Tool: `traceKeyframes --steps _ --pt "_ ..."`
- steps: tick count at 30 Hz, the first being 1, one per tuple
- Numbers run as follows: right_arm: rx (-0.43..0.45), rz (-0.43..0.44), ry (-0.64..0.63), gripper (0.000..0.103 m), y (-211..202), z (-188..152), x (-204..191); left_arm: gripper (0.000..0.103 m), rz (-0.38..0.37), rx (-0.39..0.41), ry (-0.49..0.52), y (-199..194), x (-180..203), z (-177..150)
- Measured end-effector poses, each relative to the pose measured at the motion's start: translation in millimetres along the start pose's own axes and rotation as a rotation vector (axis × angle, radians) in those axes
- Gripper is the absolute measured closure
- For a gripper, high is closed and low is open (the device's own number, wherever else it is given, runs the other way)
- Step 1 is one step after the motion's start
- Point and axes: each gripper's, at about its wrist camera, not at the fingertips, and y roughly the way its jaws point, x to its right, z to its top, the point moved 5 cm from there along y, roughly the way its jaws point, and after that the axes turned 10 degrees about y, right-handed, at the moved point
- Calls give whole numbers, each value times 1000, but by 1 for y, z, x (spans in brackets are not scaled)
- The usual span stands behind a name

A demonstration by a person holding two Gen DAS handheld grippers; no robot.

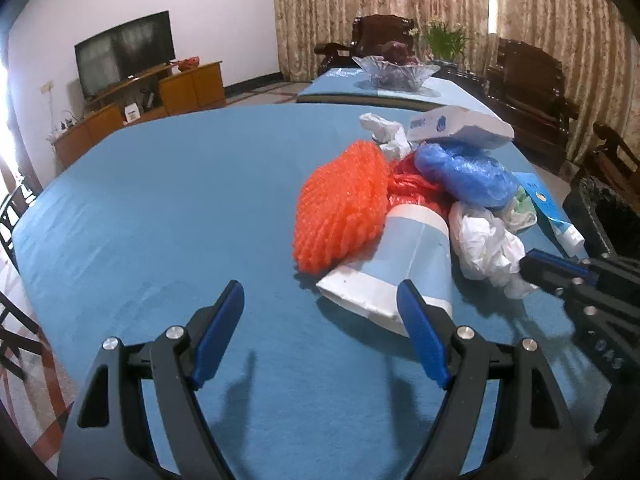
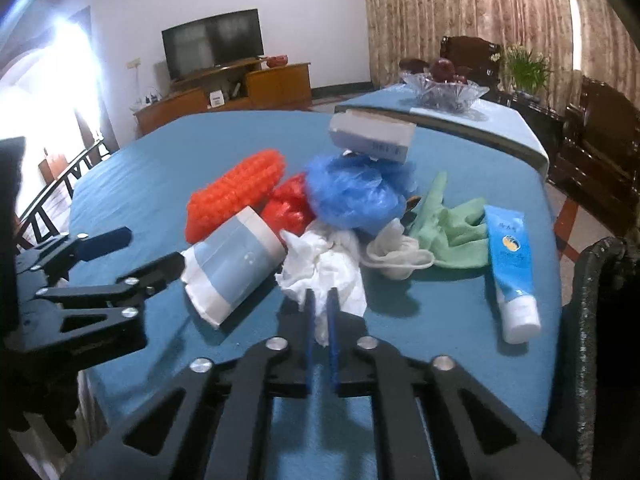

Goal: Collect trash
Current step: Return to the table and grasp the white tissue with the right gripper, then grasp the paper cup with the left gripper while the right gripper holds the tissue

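Pinching white crumpled plastic (image 2: pixel 320 268) with right gripper (image 2: pixel 321 296), left gripper (image 1: pixel 320 304) spread wide

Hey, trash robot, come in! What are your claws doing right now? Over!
Left gripper open, empty, near the paper cup. Right gripper shut on white crumpled plastic. Rest of pile untouched on the table. Nothing blocking.

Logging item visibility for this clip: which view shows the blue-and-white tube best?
The right wrist view: the blue-and-white tube lies in full, cap to tail, beside the green cloth. In the left wrist view only its cap end shows at the pile's far edge.
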Motion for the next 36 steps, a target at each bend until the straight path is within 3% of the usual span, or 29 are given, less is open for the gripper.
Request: traceKeyframes --steps 13,16,17,18,19,24,26,28,29,30,36 --pt "-5 -78 61 98 -25 -6 42 16 -60 -23 1 20 19 4" --pt "-6 -54 72 83 -22 -5 44 16 -86 -23 -5 24 20 6" --pt "-9 -34 77 72 -18 -4 42 17 -94 -24 -8 24 20 6" --pt "-13 -18 78 64 -14 -2 39 22 -104 -26 -14 24 20 6" --pt "-18 -9 76 63 -12 -5 36 27 -119 -30 -20 25 20 5" --pt "-68 20 42 61 10 -8 19 72 -168 -31 1 19 29 4" --pt "-111 24 40 61 17 -12 16 84 -191 -27 9 16 33 3" --pt "-127 42 45 68 19 -12 17 92 -193 -28 10 13 36 1" --pt "-129 53 41 83 18 -12 16 100 -214 -27 4 10 39 0" --pt "-129 56 33 92 17 -12 16 103 -228 -25 -2 8 40 -1" --pt "-83 55 25 96 -11 -12 17 103 -233 -6 13 -13 52 -1"
